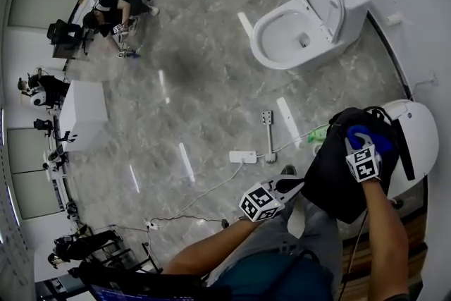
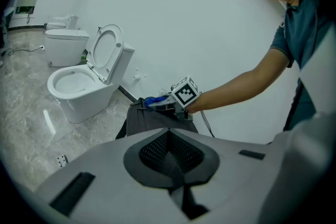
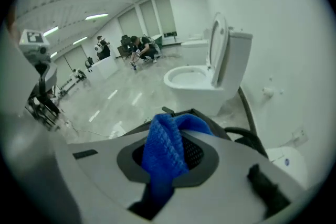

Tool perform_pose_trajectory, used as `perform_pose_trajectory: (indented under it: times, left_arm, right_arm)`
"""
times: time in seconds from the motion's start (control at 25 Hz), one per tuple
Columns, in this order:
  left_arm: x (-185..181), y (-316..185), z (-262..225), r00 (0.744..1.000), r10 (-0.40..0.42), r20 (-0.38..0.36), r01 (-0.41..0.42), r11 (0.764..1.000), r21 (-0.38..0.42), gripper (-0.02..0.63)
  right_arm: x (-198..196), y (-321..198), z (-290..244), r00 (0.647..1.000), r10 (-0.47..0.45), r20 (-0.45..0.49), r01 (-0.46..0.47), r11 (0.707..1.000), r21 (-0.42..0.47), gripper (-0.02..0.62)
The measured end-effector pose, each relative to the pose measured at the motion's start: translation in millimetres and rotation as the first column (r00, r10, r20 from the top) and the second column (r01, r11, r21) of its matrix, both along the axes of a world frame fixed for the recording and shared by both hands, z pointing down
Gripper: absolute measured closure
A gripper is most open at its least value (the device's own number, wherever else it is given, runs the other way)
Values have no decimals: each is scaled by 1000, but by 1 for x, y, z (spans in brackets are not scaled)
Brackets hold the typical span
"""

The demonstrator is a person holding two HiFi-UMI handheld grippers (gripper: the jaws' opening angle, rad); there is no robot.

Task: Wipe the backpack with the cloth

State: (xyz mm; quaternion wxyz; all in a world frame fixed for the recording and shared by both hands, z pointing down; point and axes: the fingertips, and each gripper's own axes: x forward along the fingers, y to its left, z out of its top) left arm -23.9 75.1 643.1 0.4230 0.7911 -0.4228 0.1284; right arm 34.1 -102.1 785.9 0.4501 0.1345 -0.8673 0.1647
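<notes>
- The right gripper (image 3: pixel 169 136) clamps the blue cloth (image 3: pixel 163 157), which hides its fingertips.
- The left gripper (image 2: pixel 169 136) has its jaws pressed together on nothing; its body cuts off the lower part of the backpack (image 2: pixel 149 120) just beyond.
- Only the head view shows the cloth at the backpack's top, near-right of the open toilet (image 1: pixel 310 17).

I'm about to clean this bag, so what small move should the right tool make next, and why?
Probably draw the right tool down the backpack, along its front face. Its jaws are shut on the blue cloth, which sits at the backpack's top edge, so a downward stroke would start the wipe. The left tool, shut and empty, waits beside the lower side.
</notes>
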Motion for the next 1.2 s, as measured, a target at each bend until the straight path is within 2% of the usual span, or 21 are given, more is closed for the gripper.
perform_pose_trajectory:
  times: [0.12, 0.2, 0.28, 0.4, 0.56, 0.72, 0.96, 1.2]
  left_arm:
    - [-10, 2, 4, 1000, 0, 8, 0, 1000, 0, 603]
    - [-20, -1, 1, 1000, -2, 23, 2, 1000, -1, 603]
    - [-19, -12, 1, 1000, 2, 24, -2, 1000, -2, 603]
    - [-11, -31, 5, 1000, 5, 7, -6, 1000, 5, 603]
    - [-11, -40, -2, 1000, 8, -9, -7, 1000, 23, 603]
    - [-20, -44, -9, 1000, 2, 1, -2, 999, 48, 603]
    - [-75, 8, -51, 997, -53, 57, 48, 996, 79, 603]
    - [-91, 57, -59, 996, -45, 75, 39, 996, 76, 603]
  right_arm:
    - [-25, 32, -12, 992, -111, 57, 106, 991, 85, 552]
    - [-29, 44, -20, 982, -174, 70, 167, 980, 105, 552]
    - [-10, 45, -24, 978, -199, 56, 194, 977, 94, 553]
    - [51, 46, -16, 981, -194, -26, 195, 976, 98, 554]
    - [139, 65, 8, 985, -81, -154, 95, 992, 88, 554]
    - [169, 66, -13, 977, 71, -200, -55, 995, 88, 554]
    - [154, 94, -29, 960, 222, -169, -212, 974, 73, 554]
    - [123, 132, -41, 934, 335, -126, -334, 942, 33, 553]
